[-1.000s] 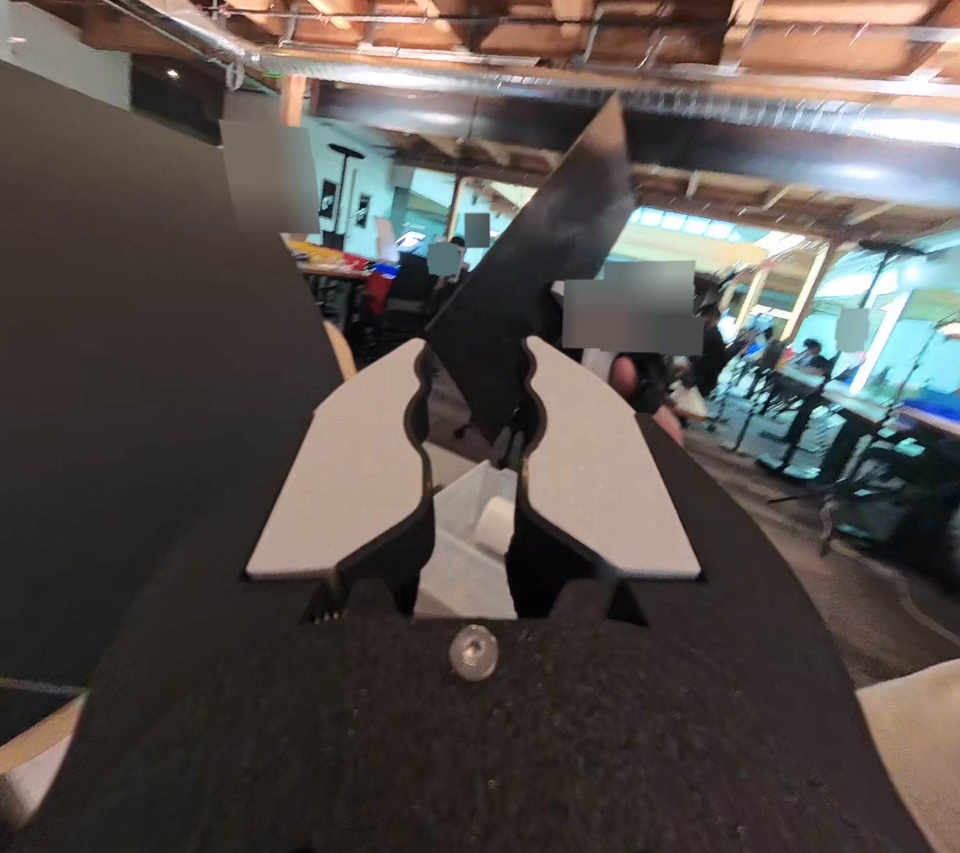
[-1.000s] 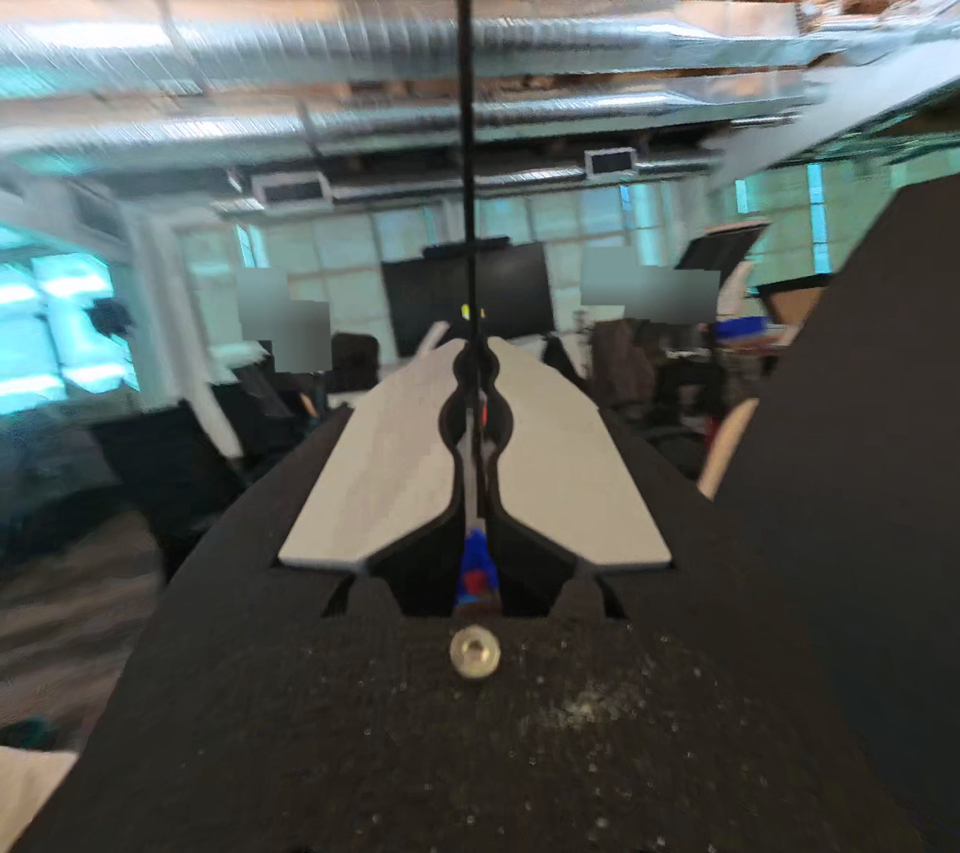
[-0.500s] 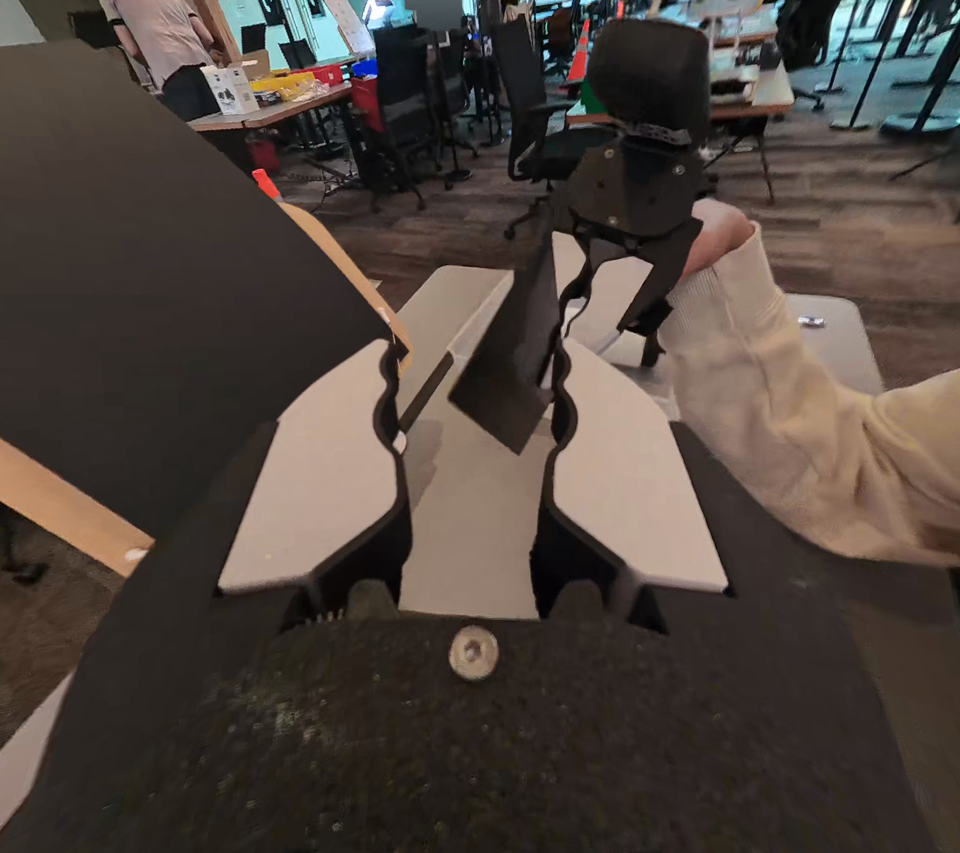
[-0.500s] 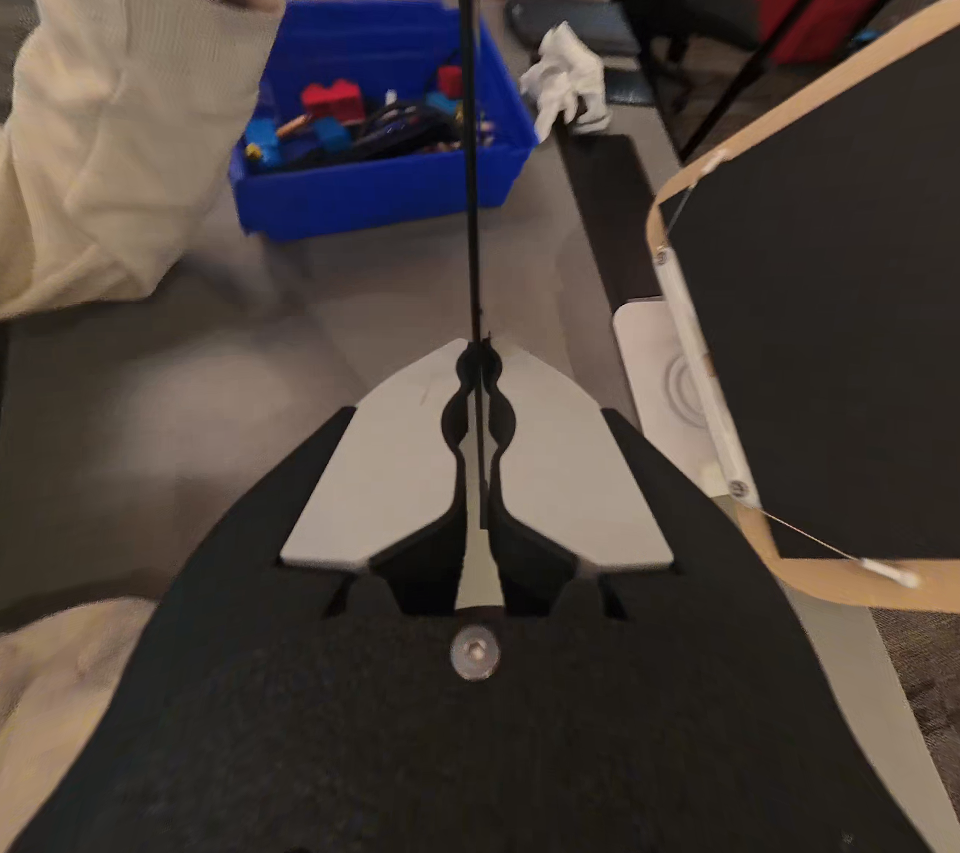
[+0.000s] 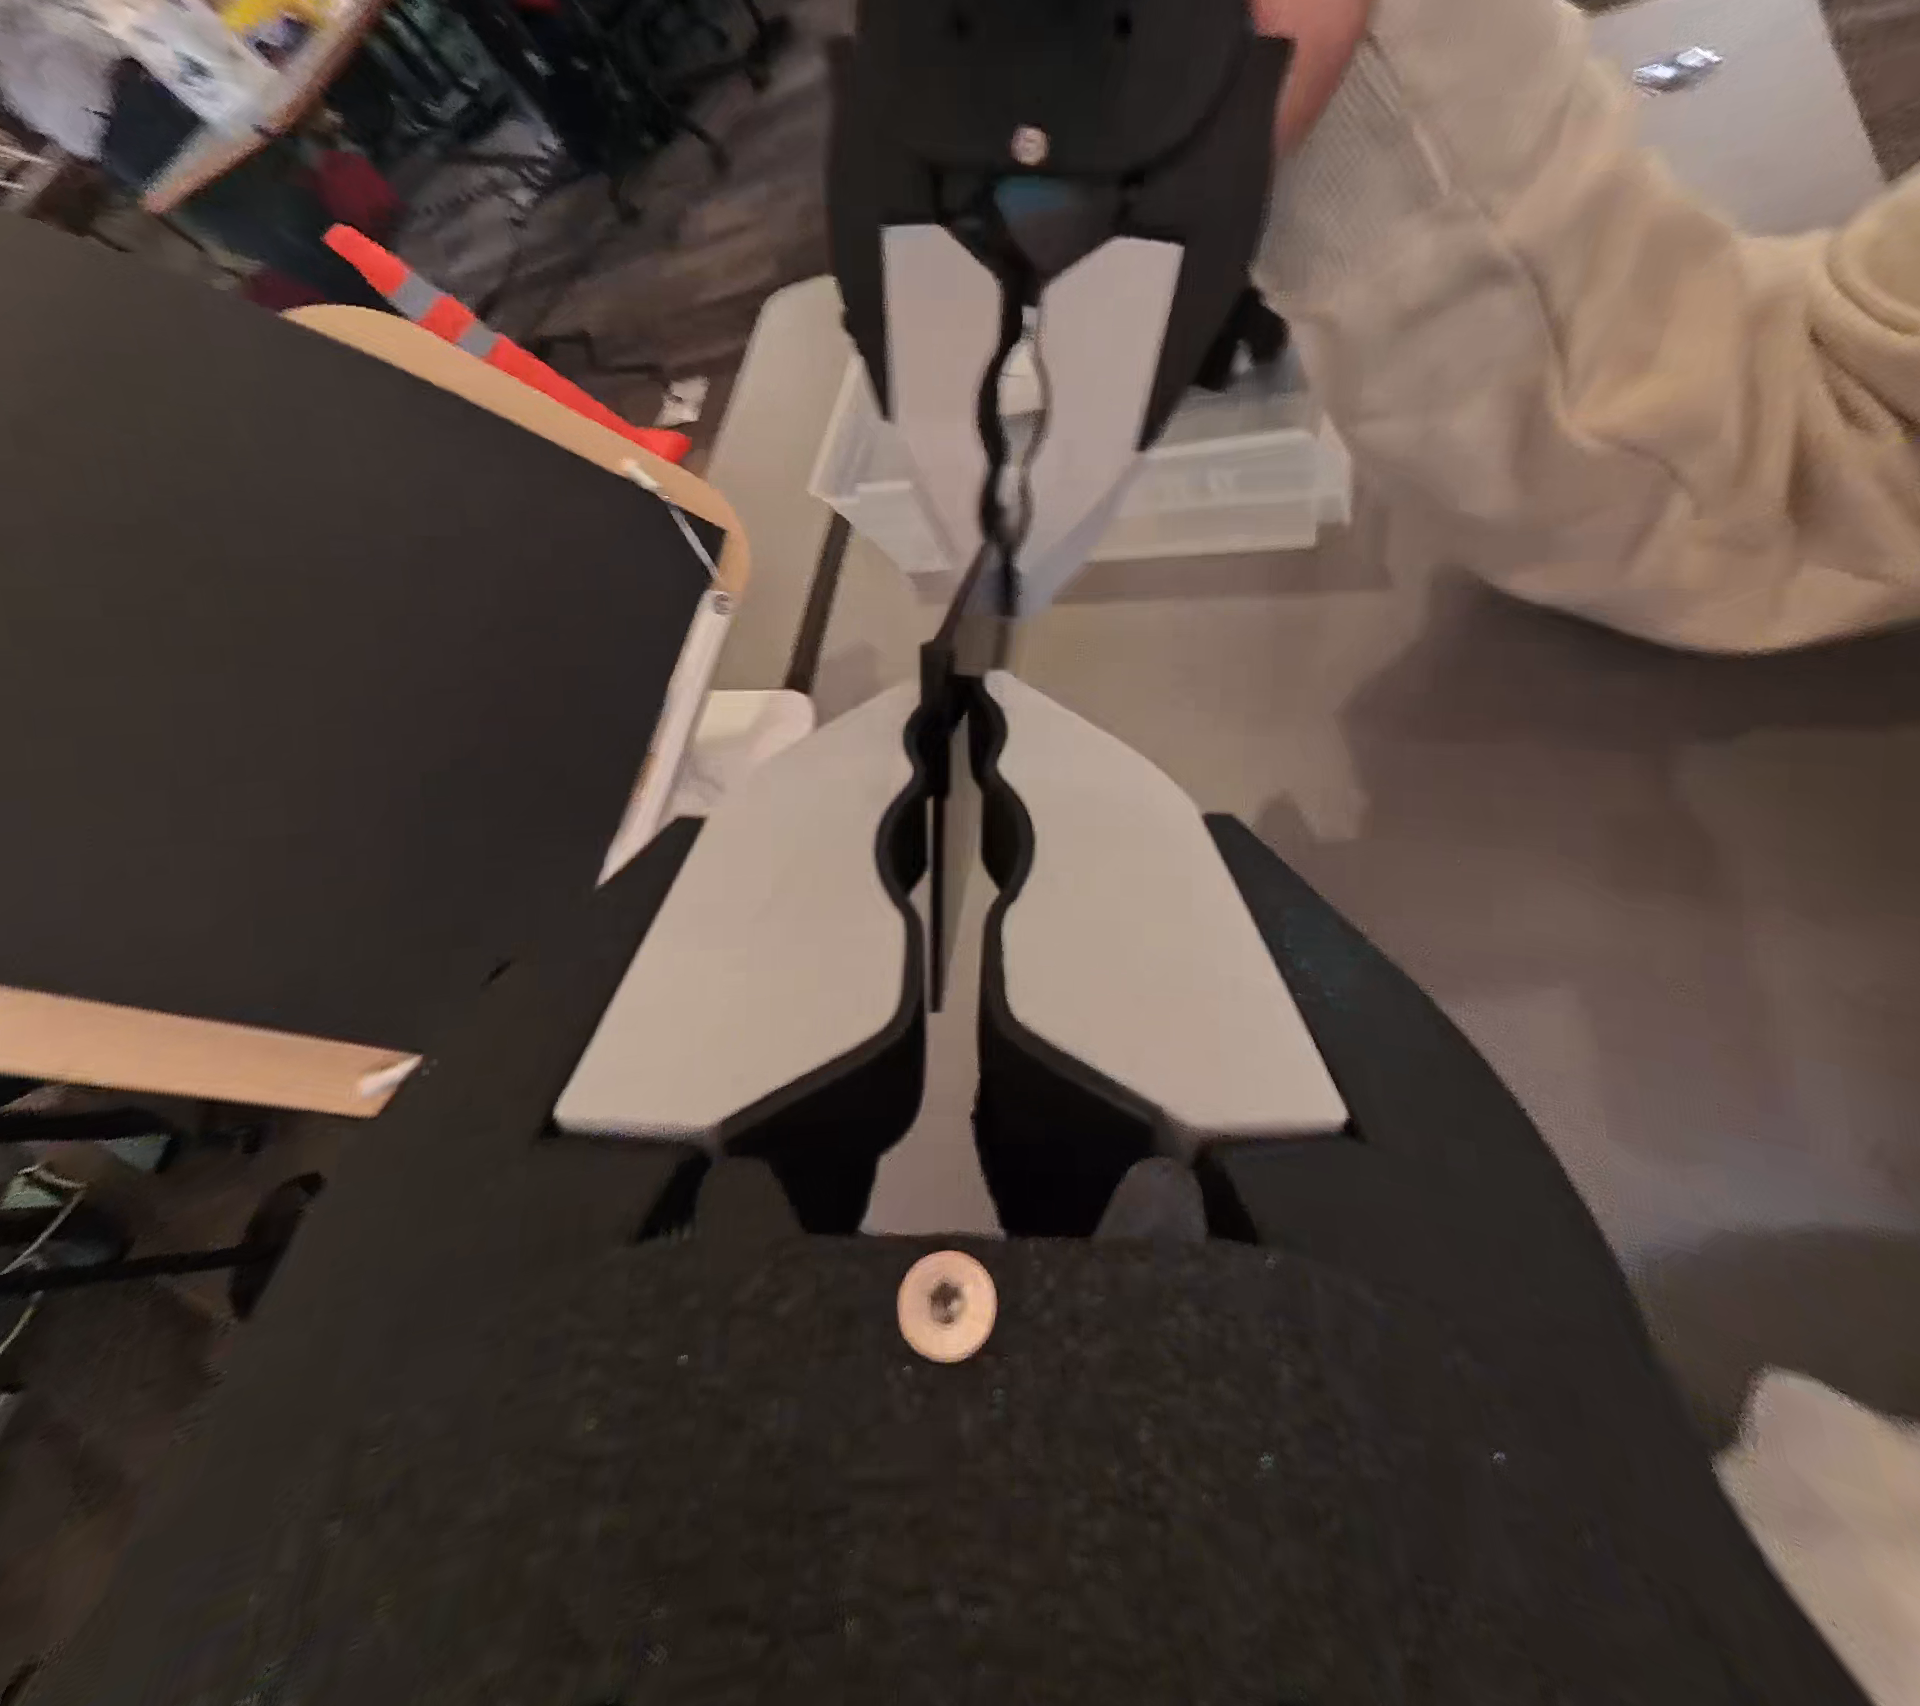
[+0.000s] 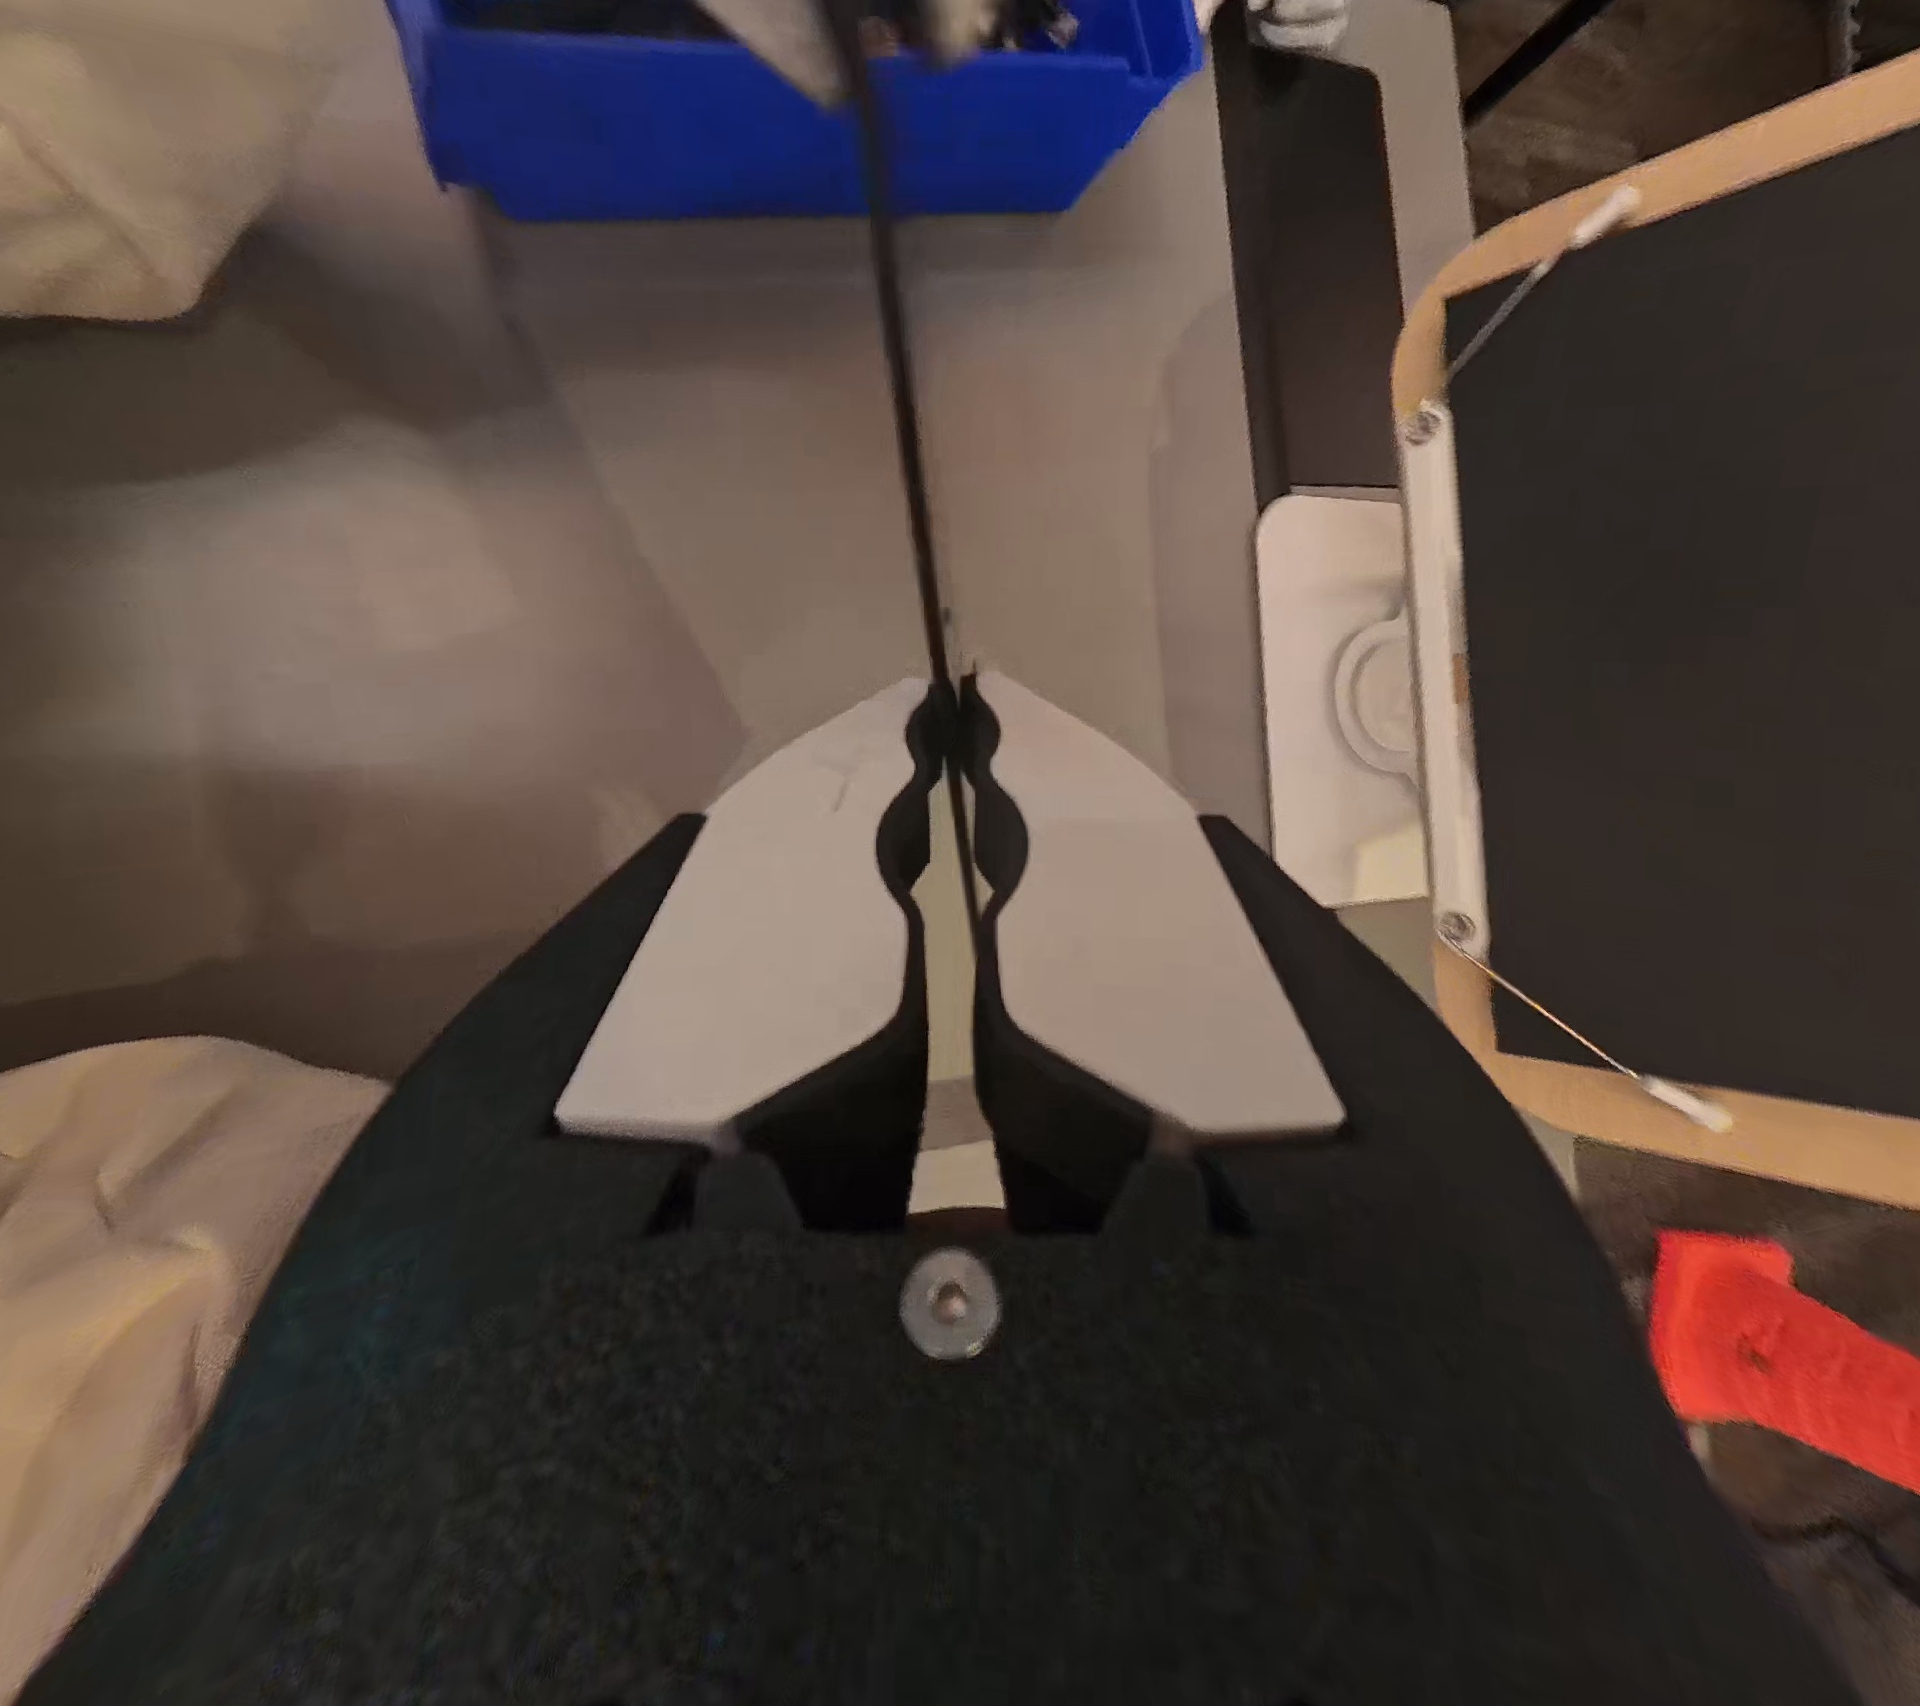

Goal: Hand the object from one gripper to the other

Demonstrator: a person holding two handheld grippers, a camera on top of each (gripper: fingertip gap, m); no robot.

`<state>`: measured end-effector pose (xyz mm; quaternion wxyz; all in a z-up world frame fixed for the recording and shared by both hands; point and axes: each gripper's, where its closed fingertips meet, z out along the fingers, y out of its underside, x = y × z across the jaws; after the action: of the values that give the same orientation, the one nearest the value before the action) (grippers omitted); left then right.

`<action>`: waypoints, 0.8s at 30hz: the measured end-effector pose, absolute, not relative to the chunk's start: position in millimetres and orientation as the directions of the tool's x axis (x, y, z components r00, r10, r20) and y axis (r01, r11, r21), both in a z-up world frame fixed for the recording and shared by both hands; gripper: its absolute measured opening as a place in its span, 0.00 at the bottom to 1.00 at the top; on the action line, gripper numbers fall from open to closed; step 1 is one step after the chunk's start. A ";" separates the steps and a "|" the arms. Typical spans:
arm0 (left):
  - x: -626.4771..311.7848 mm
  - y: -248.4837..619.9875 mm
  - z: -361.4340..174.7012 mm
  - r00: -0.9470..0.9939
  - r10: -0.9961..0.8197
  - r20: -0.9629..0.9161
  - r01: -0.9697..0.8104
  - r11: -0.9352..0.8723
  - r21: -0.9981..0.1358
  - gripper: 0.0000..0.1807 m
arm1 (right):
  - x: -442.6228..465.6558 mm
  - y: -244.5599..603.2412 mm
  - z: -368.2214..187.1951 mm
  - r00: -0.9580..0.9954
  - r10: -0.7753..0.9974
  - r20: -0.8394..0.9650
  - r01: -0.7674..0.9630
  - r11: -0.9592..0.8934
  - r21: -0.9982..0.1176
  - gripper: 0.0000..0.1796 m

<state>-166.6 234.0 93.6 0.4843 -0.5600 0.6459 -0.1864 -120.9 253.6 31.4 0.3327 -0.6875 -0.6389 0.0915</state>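
**Thin black sheet: both grippers now on it**

The thin black sheet [image 5: 938,835] is seen edge-on. The left gripper [image 5: 952,688] has gone from spread half a second ago to pinching its near end. The right gripper [image 6: 952,692] pinches the other end. It spans tip to tip above the grey table [image 6: 364,565], long axis along both sets of fingers. My read: the transfer is at double-hold, and the right gripper's release comes next. Blue bin [image 6: 727,129] behind.

No readable text, label or number showing anywhere; everything blurring, nothing legible on blue bin [image 6: 790,129] or around it.
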 end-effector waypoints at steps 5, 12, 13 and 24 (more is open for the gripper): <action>-166.2 240.3 103.8 0.121 -0.886 -0.448 -0.518 0.328 -0.790 0.01 | -117.9 275.7 55.0 0.268 0.864 0.426 0.764 0.079 -0.640 0.14; -199.6 285.3 168.6 0.442 -0.878 -0.185 -0.168 0.122 -0.978 0.00 | -100.2 299.3 142.7 0.543 0.525 0.655 0.592 0.313 -0.742 0.27; -204.4 291.1 171.3 0.473 -0.872 -0.124 -0.130 0.071 -0.989 0.00 | -101.9 300.9 153.0 0.570 0.471 0.673 0.577 0.353 -0.736 0.29; -214.2 312.9 142.3 0.552 -0.825 0.122 -0.124 -0.226 -0.966 0.00 | -185.1 332.4 93.0 0.268 0.245 0.932 0.865 0.364 -0.345 0.51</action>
<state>-214.2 312.9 142.3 0.5243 -0.7079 0.3349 -0.3343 -185.1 332.4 93.0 0.6159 -0.5046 -0.5501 -0.2518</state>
